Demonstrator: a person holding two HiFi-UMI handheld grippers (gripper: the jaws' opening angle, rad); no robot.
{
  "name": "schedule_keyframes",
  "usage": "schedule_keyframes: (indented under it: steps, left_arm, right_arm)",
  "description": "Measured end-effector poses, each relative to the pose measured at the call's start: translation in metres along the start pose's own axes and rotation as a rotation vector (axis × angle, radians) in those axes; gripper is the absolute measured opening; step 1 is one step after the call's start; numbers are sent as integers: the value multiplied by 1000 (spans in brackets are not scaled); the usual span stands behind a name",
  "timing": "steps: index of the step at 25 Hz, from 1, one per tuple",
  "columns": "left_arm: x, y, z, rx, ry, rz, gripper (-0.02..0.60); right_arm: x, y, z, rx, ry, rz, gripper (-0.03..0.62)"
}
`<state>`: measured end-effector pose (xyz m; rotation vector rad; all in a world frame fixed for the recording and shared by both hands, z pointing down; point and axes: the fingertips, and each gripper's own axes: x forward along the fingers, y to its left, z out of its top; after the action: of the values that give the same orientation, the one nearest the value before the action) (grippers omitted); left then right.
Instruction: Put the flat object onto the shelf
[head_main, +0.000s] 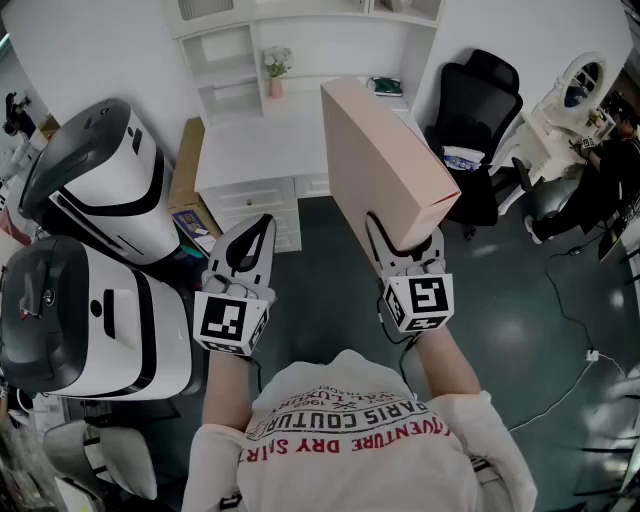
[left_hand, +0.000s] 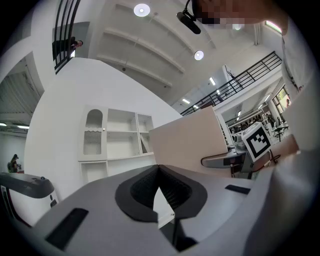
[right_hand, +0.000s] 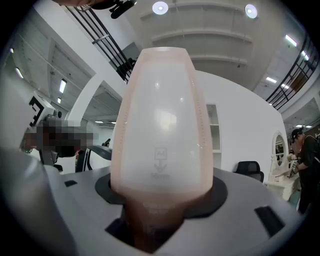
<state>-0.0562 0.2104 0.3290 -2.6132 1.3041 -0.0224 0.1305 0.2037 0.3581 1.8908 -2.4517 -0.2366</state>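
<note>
Fingers of the right gripper (head_main: 406, 240): spread by the box (head_main: 385, 160) and pressed on its two broad faces at the near end. The box slants up and away from them, its far end showing against the desk (head_main: 250, 150).
Fingers of the left gripper (head_main: 262, 226): tips together, nothing between them. They sit left of the right fingers and apart from the box.
Right gripper view alone: the box is seen end-on, filling the gap between the pads. Its narrow edge is pale with pink borders and carries a small printed mark. Right of the fingers and well beyond them are a black chair (right_hand: 250, 171) and a person (right_hand: 306, 160) at a table with an oval mirror.
Left gripper view alone: the pink face of the box stands just right of the closed tips, with the right gripper's marker cube (left_hand: 257, 141) below it. The white shelf (left_hand: 115, 140) rises ahead of the tips and slightly left, its compartments open to the front.
Head view alone: the desk lies ahead of both pairs of fingers, under the shelf, with a vase (head_main: 275, 72) of flowers at its back. Two white-and-black machines (head_main: 100, 180) stand left of the left fingers.
Surface: dark floor (head_main: 520, 290) under both grippers, with a cable (head_main: 570, 310) trailing right of the right fingers.
Room: white walls, round ceiling lights, a railed upper level.
</note>
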Motion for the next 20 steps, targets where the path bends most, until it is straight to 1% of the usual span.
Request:
schedule_keyframes:
  steps: [7,12,16,20]
  left_arm:
    - [6,10,1,8,-11,-12,11]
    - [6,23,-3,9,-14,-5,11]
    - [8,34,-11,1,-2,7,11]
    - [16,40,-20,-9,18,24,11]
  right_arm:
    - [13,2,0,9,4,-5,293]
    - [24,8,1,17,0,-7,295]
    - [35,13,-3,30,5,6,295]
    - [49,9,-11,28,27,21,295]
